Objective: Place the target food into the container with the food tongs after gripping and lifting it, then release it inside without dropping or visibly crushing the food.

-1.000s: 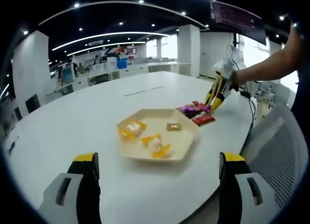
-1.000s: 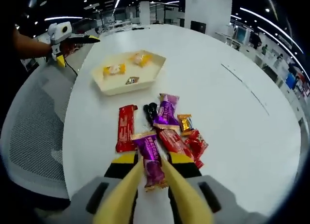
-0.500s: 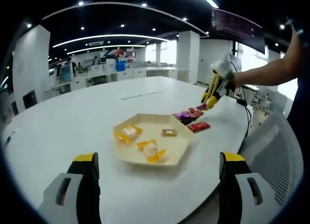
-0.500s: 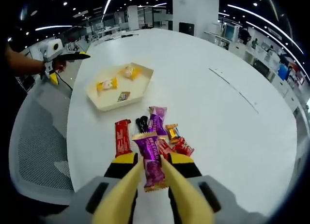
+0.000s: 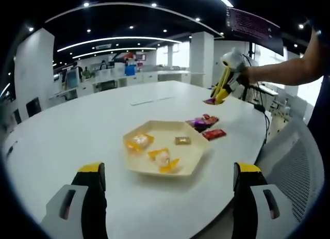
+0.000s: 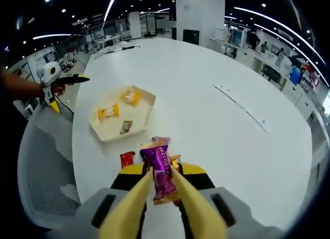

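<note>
A purple-wrapped snack bar [image 6: 161, 169] hangs high above the white table, pinched between the yellow food tongs [image 6: 135, 200]. My right gripper [image 6: 163, 172] is shut on those tongs. In the left gripper view it shows as the right gripper [image 5: 223, 86], raised over the snack pile [image 5: 206, 126] with the purple bar [image 5: 210, 100] dangling. A beige hexagonal tray [image 5: 170, 130] holds two yellow-wrapped snacks and a small brown one. The same tray [image 6: 111, 136] lies left of and beyond the held bar. My left gripper [image 5: 169, 172] stands open near the tray's near edge, holding nothing.
A red bar [image 6: 126, 157] and an orange piece [image 6: 175, 160] of the pile peek out beneath the held bar. The left gripper [image 6: 51, 81] is held by a hand beyond the tray. A mesh office chair [image 6: 46, 172] stands at the table's edge. A cable [image 5: 265, 120] runs along the table's edge.
My right gripper has risen with the purple bar in the tongs, so the pile and tray now look smaller and farther below. The left gripper has stayed open in about the same place.
</note>
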Tool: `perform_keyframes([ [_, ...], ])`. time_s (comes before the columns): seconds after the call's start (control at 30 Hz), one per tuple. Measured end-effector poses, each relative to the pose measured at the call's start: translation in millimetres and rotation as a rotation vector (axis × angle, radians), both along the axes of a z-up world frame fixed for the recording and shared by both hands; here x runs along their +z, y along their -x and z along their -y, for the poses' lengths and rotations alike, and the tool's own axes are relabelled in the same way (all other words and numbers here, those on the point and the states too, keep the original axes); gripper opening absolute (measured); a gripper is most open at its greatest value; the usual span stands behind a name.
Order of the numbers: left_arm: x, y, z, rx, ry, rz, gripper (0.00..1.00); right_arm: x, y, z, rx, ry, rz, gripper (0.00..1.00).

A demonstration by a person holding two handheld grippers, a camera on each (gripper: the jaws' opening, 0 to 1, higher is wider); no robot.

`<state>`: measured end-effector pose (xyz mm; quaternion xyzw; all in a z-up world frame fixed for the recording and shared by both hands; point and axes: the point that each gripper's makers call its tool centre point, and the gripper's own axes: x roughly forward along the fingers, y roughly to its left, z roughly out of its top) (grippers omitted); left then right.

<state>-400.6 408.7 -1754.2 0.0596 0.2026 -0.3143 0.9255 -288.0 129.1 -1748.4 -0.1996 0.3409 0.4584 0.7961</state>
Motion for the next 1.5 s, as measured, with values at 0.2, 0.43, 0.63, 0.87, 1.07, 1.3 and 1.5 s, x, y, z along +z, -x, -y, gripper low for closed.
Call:
perform_keyframes([
  [0.2,-0.7,-0.1,0,0.001,0.003,-0.005,0.99,8.7,-5,-20,0.032,-0.002,0.018,0.23],
  [0.43,-0.1,-0.4,-1,0.0,0.007,-0.001,0.99,23.3,-8,-51,0.069,-0.017,0.026,0.23],
  [0.63,0.0,-0.3,0,-0.002,0.005,0.0,0.99,32.3,-9,-80,0.114,-0.025,0.031,0.23],
  [0.87,-1.1,0.8,1,-0.011,-0.006,-0.001,0.99,44.3,-12,-119,0.185,-0.025,0.046,0.23],
  [1.07,-2.2,0.9,1,-0.014,-0.015,-0.002,0.99,38.8,-14,-153,0.227,-0.013,0.041,0.23],
  [1.3,-2.5,-0.6,-1,-0.005,-0.018,-0.001,0.99,38.0,-14,-185,0.257,-0.015,0.04,0.23],
  [1.5,-2.6,-0.5,-1,-0.004,-0.017,0.0,0.99,29.9,-14,-201,0.277,-0.016,0.026,0.24],
])
